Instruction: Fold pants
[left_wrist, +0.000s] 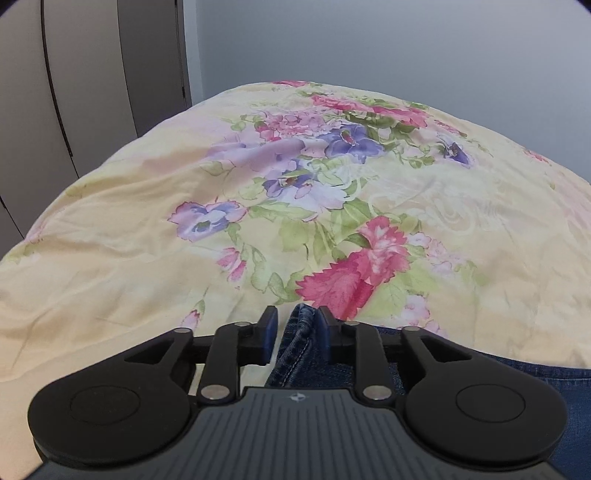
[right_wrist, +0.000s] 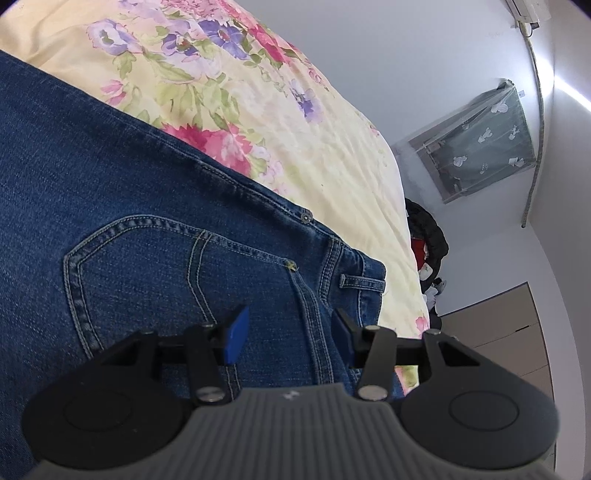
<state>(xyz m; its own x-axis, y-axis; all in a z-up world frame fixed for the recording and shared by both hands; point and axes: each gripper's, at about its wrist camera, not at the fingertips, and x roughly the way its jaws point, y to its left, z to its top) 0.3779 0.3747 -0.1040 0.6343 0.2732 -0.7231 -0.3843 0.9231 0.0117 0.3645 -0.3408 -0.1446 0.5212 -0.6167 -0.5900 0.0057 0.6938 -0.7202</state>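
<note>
One pair of blue denim pants (right_wrist: 147, 229) lies flat on one bed covered by a yellow floral bedspread (left_wrist: 129, 229); two handheld grippers work at it.

Left wrist view, left to right: one grey wardrobe (left_wrist: 92, 74) with curved door seams stands against the wall at far left; the bedspread fills the middle, printed with purple and pink blossoms; a plain pale wall (left_wrist: 369, 44) rises behind. At the lower edge, the left gripper (left_wrist: 295, 328) has its two blue-padded fingers partly parted. A raised fold of denim stands between them, lying against the right pad, with a narrow gap showing beside the left pad; a firm grip cannot be confirmed. The rest of the pants runs off to the right, under the gripper body.

Right wrist view, left to right: the pants cover the left and centre, seat side up, showing one back pocket (right_wrist: 140, 277) with double stitching, one belt loop (right_wrist: 362, 281) at the waistband, and two rivets. The right gripper (right_wrist: 291, 338) hovers over the centre seam near the waistband, its two fingers spread wide, nothing between them but flat cloth below. Beyond the bed edge lies one dark heap of clothes (right_wrist: 428, 236). On the wall hangs one grey curtain (right_wrist: 484, 144) with white motifs; one brown cabinet (right_wrist: 513, 332) stands at lower right.
</note>
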